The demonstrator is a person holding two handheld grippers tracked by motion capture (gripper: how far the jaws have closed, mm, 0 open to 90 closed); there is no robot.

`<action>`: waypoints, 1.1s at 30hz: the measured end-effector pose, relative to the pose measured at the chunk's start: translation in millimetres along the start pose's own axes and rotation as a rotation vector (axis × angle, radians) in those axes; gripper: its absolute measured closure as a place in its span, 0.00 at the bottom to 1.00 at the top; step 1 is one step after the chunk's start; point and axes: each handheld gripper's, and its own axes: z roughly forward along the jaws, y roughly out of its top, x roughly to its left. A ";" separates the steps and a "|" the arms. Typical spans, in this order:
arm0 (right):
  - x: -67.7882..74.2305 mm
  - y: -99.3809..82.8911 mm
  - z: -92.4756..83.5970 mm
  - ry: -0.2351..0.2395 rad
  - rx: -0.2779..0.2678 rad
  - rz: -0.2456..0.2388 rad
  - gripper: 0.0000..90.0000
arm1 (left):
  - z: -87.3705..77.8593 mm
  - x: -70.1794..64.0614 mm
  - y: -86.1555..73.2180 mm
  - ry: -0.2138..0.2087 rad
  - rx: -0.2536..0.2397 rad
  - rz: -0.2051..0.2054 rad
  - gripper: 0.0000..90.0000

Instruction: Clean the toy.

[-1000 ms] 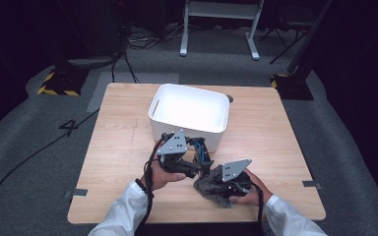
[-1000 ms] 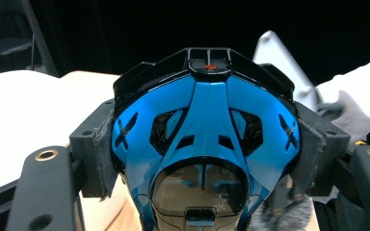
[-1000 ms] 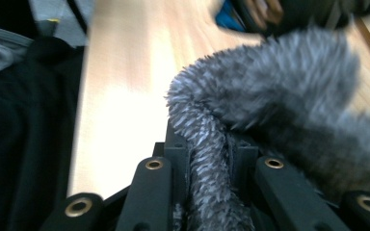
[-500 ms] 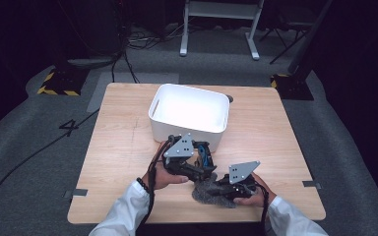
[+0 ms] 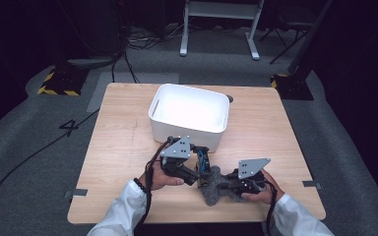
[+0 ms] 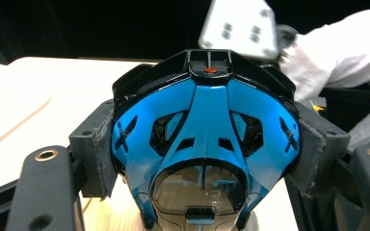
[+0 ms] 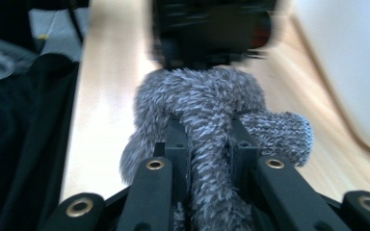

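Over on the left, the left gripper (image 5: 200, 167) sat near the front edge of the table (image 5: 118, 147), just in front of the white bin (image 5: 187, 129), and its jaws were clamped on a blue-and-black plastic gadget (image 6: 204, 144). In the left gripper view, that piece was wedged squarely between the two padded jaws, a hard, ribbed shell with a smoked clear window low down. It looked rigid and light, probably a bit slick on its glossy blue faces, so the flat flanks where the pads already bit seemed the sensible place to hold it; the clear window looked like the part to keep pressure off.

Moving to the middle, a fuzzy grey cloth (image 5: 215, 187) lay bunched on the table between the two hands, close to the front edge and touching the gadget's underside as far as could be told.

On the right, the right gripper (image 5: 232, 183) had its jaws pinched shut on a fold of that cloth, and the right gripper view showed a thick twist of grey pile (image 7: 207, 144) squeezed between them. Soft, floppy and light, it would sag and stretch rather than lift as one piece. Taking a gathered bunch, as here, looked safer than a thin edge, which might slip out.
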 end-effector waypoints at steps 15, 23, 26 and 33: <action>-2.6 12.4 -34.5 -0.049 -0.166 0.008 0.85 | 22.1 -2.1 -9.3 0.007 0.120 0.019 0.29; 0.2 19.5 -45.9 -0.047 -0.224 0.009 0.85 | 23.6 0.0 -13.0 0.025 0.133 0.014 0.29; 0.1 16.2 -39.1 -0.048 -0.184 0.009 0.85 | 19.2 -0.8 -9.9 0.029 0.108 0.018 0.29; 4.2 11.0 -15.5 -0.008 -0.103 0.008 0.85 | 7.4 -5.9 2.0 0.036 0.012 0.032 0.29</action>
